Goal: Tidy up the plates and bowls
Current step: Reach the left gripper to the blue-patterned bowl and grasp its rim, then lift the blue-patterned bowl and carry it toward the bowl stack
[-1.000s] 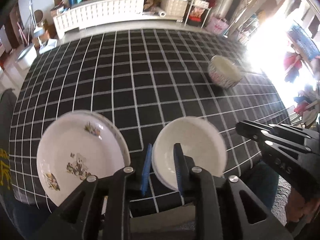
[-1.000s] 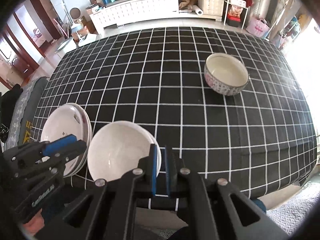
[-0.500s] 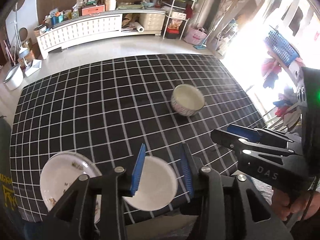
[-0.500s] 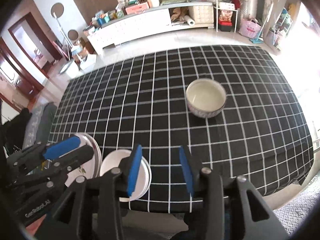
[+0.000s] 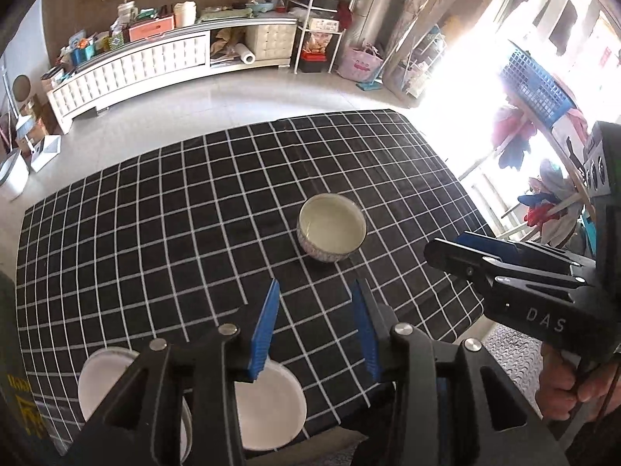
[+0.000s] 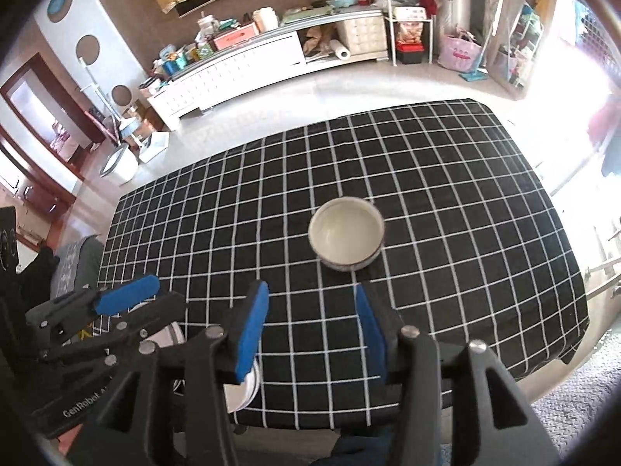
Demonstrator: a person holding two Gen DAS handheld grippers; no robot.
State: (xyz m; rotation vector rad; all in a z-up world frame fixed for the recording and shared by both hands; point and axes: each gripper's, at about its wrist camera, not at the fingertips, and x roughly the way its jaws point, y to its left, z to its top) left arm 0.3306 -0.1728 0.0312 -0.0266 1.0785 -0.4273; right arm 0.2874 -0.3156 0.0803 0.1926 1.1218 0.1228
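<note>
A white bowl (image 5: 271,407) sits at the table's near edge, beside a stack of white plates (image 5: 97,380) on its left. Both are partly hidden under my left gripper (image 5: 316,285), which hangs high above them, open and holding nothing. A patterned bowl (image 5: 332,233) (image 6: 346,239) stands alone mid-table. My right gripper (image 6: 310,289) is also raised; its jaws are opening with nothing between them. In the right wrist view only a sliver of the white bowl (image 6: 244,386) shows, and the left gripper (image 6: 169,295) sits at the lower left.
A black cloth with white grid lines (image 5: 155,233) covers the table, whose edges drop off on all sides. A person's hand (image 5: 562,392) holds the right gripper (image 5: 454,250). A white cabinet (image 6: 233,73) and shelves stand across the floor.
Both grippers let go of the white bowl's rim, opened, and rose up and back from it. The bowl now rests on the table beside the plates.
</note>
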